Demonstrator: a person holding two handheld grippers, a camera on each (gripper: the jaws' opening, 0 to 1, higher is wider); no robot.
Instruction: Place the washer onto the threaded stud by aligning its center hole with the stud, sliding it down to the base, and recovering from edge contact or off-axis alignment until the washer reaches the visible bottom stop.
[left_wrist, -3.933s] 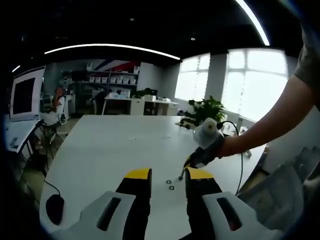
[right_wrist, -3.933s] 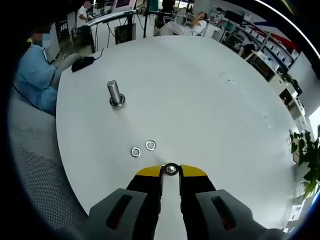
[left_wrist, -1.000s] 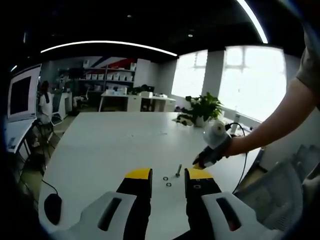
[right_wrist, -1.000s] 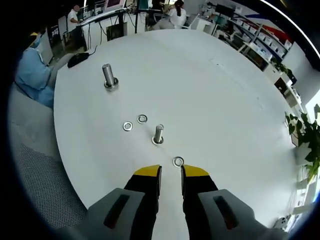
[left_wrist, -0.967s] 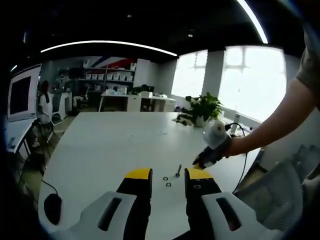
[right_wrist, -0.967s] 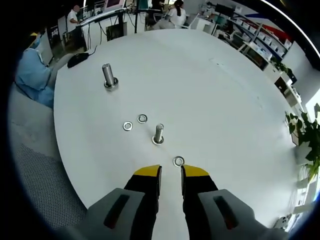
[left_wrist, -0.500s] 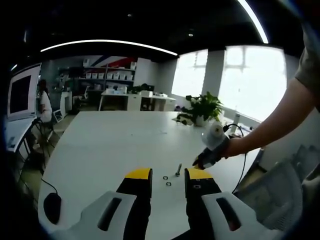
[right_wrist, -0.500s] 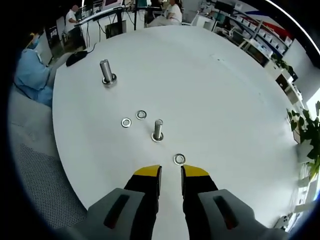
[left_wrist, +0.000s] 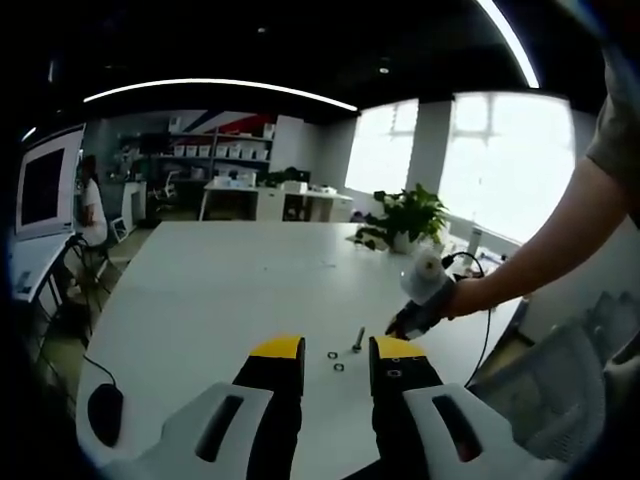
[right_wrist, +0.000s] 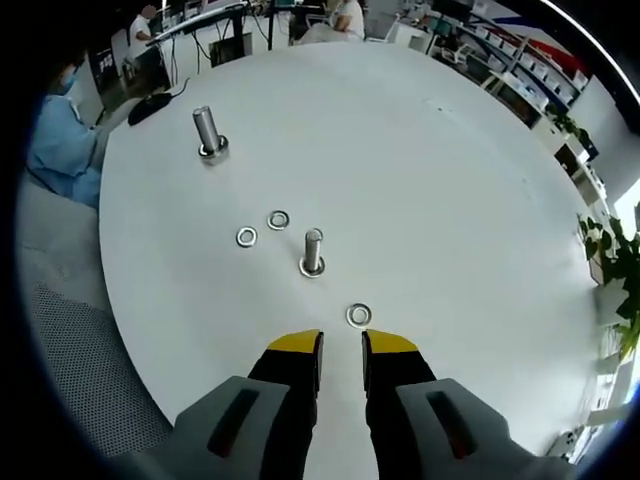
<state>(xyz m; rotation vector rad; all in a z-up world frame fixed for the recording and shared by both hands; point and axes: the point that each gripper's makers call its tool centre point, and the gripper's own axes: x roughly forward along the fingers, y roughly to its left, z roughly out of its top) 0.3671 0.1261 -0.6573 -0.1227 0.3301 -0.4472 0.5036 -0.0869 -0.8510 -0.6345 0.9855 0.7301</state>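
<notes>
Right gripper view: round white table (right_wrist: 450, 200), smooth and matte, seen from above.
Right gripper (right_wrist: 341, 345): yellow-tipped jaws over grey moulded bodies, slightly apart with nothing between them, poised just above the tabletop.
Washer (right_wrist: 358, 315): flat bright metal ring lying on the table at 1 o'clock, just beyond the jaw tips, not on any stud.
Threaded stud (right_wrist: 312, 250): short upright steel cylinder on a round flanged base, at 11 o'clock past the washer.
Spare washers: two more flat rings, one (right_wrist: 278, 219) beside the other (right_wrist: 246, 237), lying further out at 11 o'clock.
Tall stud (right_wrist: 207, 131): thicker, smooth, shiny post on a collar, well apart near the far rim.
Left gripper view: left gripper (left_wrist: 336, 350) with glossy yellow tips, jaws apart and empty, held above the same table.
Other hand (left_wrist: 432, 298): gloved, holding the right gripper low over the stud and rings, at 2 o'clock.
Change since a second ago: washer a little further from the right jaw tips, stud and rings shifted up-frame as the camera pulled back; jaws unchanged, washer still flat on the table.
</notes>
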